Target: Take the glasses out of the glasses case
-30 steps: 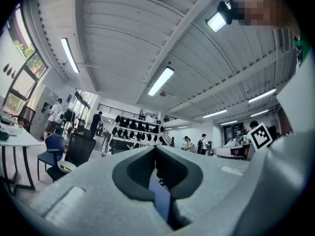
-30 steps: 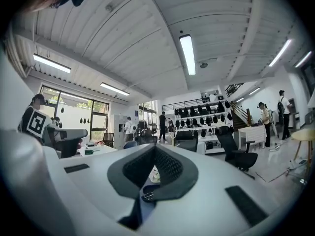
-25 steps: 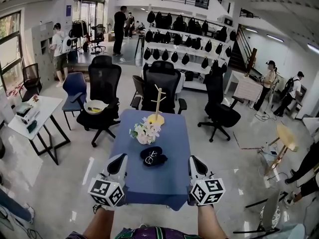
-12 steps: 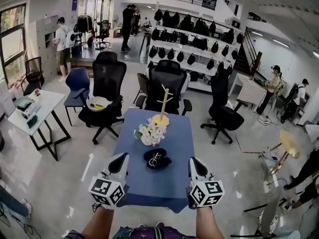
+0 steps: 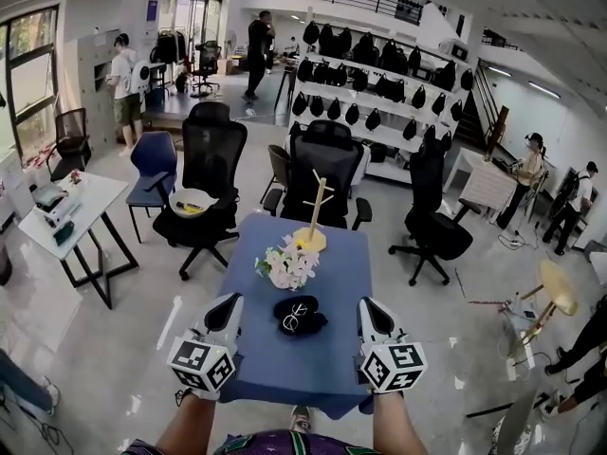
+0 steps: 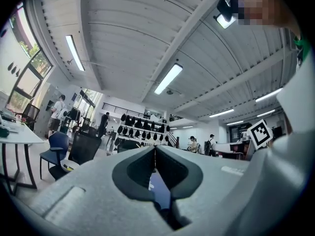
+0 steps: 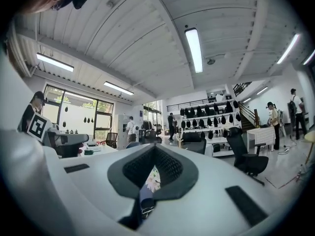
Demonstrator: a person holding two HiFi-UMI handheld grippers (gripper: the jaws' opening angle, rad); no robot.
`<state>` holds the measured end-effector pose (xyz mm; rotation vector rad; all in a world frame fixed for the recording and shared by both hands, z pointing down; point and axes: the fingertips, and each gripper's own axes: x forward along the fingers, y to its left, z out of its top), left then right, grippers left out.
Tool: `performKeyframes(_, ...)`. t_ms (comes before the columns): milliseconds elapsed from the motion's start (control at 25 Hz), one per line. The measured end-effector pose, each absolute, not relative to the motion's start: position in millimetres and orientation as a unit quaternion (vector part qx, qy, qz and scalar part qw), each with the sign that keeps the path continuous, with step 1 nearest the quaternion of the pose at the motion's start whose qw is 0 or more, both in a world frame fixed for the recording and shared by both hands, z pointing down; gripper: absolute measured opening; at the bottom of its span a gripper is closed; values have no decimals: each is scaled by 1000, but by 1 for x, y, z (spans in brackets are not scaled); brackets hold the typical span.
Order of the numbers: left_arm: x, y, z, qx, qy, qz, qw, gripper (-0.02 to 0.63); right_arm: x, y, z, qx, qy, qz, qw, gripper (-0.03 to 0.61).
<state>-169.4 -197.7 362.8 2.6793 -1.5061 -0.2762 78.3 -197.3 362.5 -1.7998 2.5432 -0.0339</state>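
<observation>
Blue cloth covers the table (image 5: 285, 368) in the lower middle of the head view. The black glasses case (image 5: 305, 304) sits at its centre with the glasses (image 5: 291, 319) lying on it. Above the case are a bunch of pale flowers (image 5: 285, 265) and a wooden stand (image 5: 314, 226) on a yellow base. The left gripper (image 5: 226, 303) hangs at the table's left edge and the right gripper (image 5: 368, 309) at its right edge, both well apart from the case. Against half a second ago, the table and case sit a little lower in the frame, while both grippers keep their places near the bottom.

In the left gripper view, the left gripper (image 6: 155, 149) has its jaws pressed together at the tips with nothing between them. Only a sliver of blue table (image 6: 160, 190) shows through the gap behind.

In the right gripper view, the right gripper (image 7: 154, 147) is likewise closed tip to tip and empty. Through its gap I can make out the flowers (image 7: 153, 181) and, below them, the dark glasses case (image 7: 146, 202).
</observation>
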Motion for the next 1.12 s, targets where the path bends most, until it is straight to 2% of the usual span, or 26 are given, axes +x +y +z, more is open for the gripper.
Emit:
performKeyframes(400,-112,-244,332,879,-469,-86,-15,17,123,-246,347,-574,818,-7,39,3)
performKeyframes(840,-91,-263,340,883,-459,-95,-16,18,131,-264,357,-567,823,-16,35,3)
performKeyframes(920,-87,-260,339,888,-449,-102,-18,39,130,-263,358,-564,825,-15,33,3)
performKeyframes(1000,-83,-258,339,892,-439,-105,-18,86,129,-262,359,-563,826,-12,31,3)
performKeyframes(1120,-78,-257,347,896,-433,-101,-13,94,130,-259,362,-563,826,-12,31,3)
